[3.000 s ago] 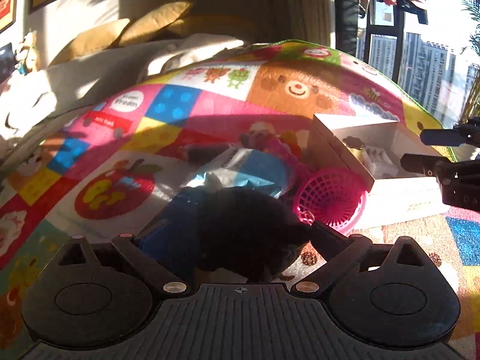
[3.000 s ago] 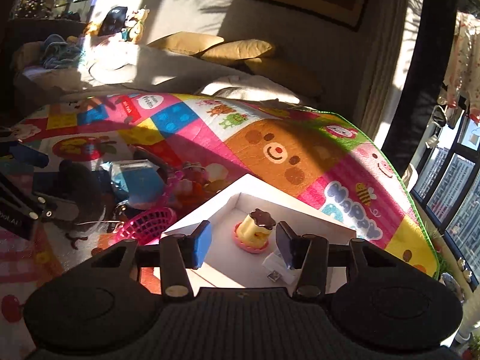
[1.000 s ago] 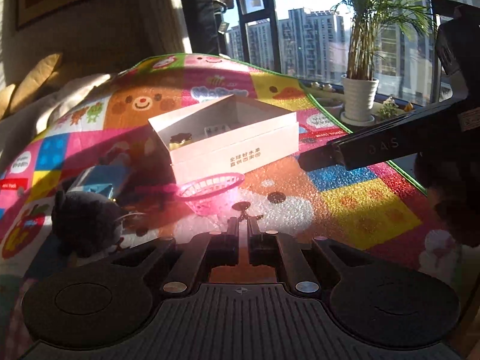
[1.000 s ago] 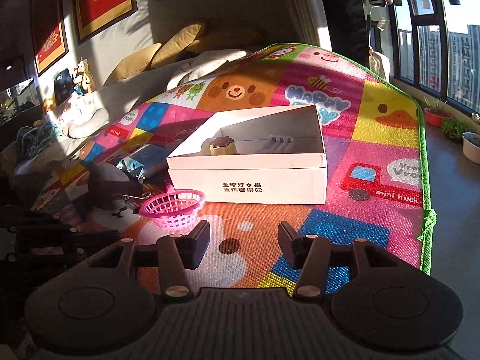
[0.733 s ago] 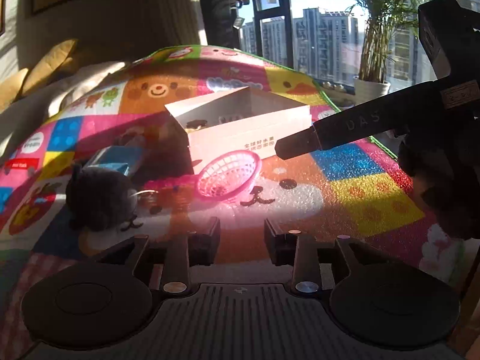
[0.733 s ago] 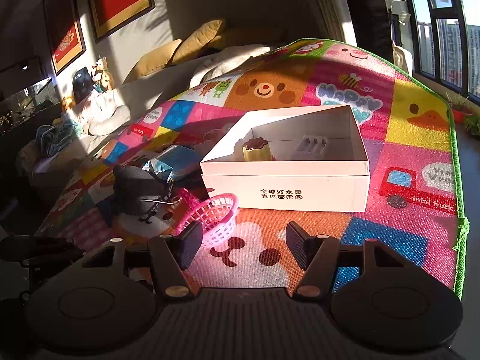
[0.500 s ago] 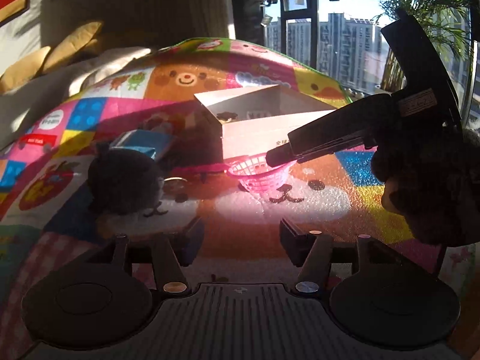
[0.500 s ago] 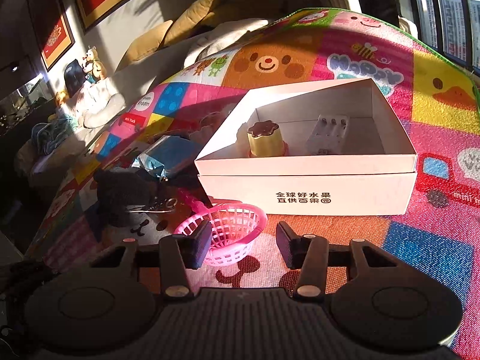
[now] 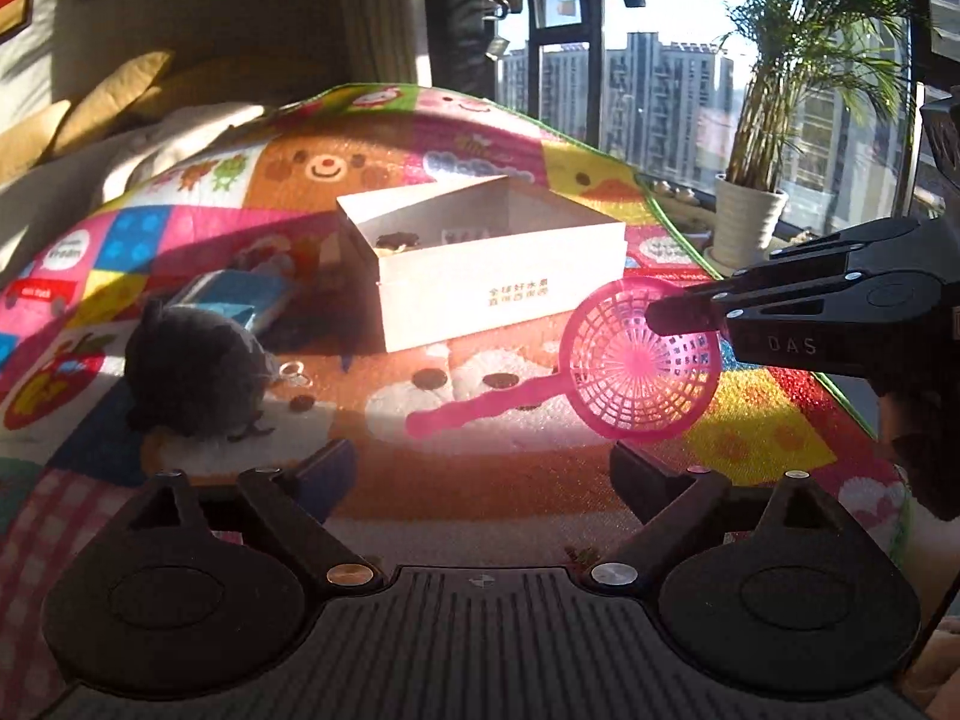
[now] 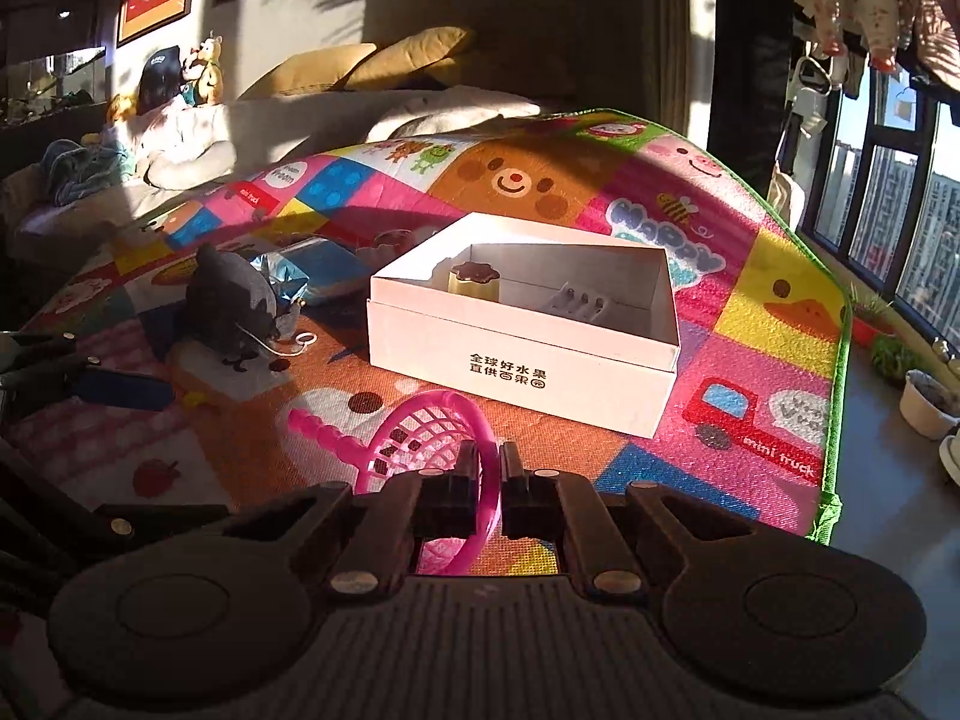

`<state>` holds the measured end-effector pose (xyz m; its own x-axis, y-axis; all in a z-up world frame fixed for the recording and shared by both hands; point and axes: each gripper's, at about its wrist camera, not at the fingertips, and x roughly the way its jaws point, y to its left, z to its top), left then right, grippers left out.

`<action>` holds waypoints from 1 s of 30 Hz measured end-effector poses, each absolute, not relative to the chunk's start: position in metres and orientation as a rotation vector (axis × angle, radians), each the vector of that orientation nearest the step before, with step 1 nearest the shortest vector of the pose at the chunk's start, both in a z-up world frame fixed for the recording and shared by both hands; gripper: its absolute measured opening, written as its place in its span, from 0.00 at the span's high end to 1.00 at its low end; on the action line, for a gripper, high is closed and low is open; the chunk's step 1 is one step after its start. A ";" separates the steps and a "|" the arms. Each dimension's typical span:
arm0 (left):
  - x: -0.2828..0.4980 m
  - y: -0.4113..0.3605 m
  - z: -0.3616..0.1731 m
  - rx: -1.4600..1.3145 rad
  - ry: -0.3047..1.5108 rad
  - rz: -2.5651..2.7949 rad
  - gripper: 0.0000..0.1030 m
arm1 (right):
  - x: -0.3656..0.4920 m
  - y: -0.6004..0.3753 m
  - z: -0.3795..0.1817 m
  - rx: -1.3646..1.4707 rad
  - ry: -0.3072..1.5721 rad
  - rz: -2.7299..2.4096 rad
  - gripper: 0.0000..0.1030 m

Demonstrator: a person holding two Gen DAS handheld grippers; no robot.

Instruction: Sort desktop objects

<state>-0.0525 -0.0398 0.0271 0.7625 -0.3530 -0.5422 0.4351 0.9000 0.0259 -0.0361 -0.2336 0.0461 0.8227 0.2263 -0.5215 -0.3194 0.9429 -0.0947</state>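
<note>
- Our right gripper (image 10: 491, 483) has its fingers (image 10: 459, 480) drawn narrow on the rim of the pink strainer (image 10: 420, 444), the rim pinched between the two pads.
- In the left wrist view we see that same strainer (image 9: 642, 357) lifted off the play mat (image 9: 750, 420), bowl tilted on its side, handle pointing down and to the left, the right gripper (image 9: 666, 315) reaching in from the right edge.
- Our left gripper (image 9: 483, 468) holds nothing; its fingers (image 9: 327, 468) stand wide apart above the mat.
- Just beyond the strainer sits the white box (image 10: 522, 354), open at the top, with dark printed characters on its near side wall.
- Inside the box we see a yellow pudding toy (image 10: 474, 282) with a brown top towards the left and a small white part (image 10: 576, 303) beside it to the right.
- Left of the box a dark plush toy (image 10: 234, 306) rests on the mat, with a metal ring (image 9: 297, 369) next to it.
- Behind the plush lies a blue foil packet (image 10: 318, 270), near the box's left corner.
- Beyond the mat's far edge we see yellow cushions (image 10: 360, 66) against the wall, and a potted palm (image 9: 750, 216) by the window.
</note>
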 end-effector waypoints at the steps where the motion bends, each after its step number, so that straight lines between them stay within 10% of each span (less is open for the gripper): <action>1: -0.054 -0.042 0.027 0.166 0.560 -0.430 0.07 | -0.043 -0.233 0.046 -0.202 0.517 0.300 0.94; 7: -0.057 -0.038 0.030 0.193 0.565 -0.366 0.06 | -0.070 -0.218 0.047 -0.270 0.508 0.405 0.91; 12: -0.059 -0.016 0.034 0.168 0.572 -0.283 0.03 | -0.086 -0.202 0.046 -0.326 0.467 0.441 0.27; 15: -0.058 -0.003 0.033 0.137 0.584 -0.251 0.03 | -0.097 -0.190 0.040 -0.426 0.430 0.474 0.16; 25: -0.049 0.014 0.020 0.056 0.641 -0.223 0.02 | -0.081 -0.182 0.026 -0.506 0.440 0.468 0.16; 30: -0.043 0.008 0.017 0.041 0.650 -0.240 0.02 | -0.067 -0.184 0.014 -0.543 0.525 0.469 0.80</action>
<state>-0.0427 0.0076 0.0170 0.7692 -0.2086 -0.6039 0.2342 0.9715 -0.0373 -0.0672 -0.1835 0.0139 0.7681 0.2767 -0.5774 -0.5432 0.7590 -0.3589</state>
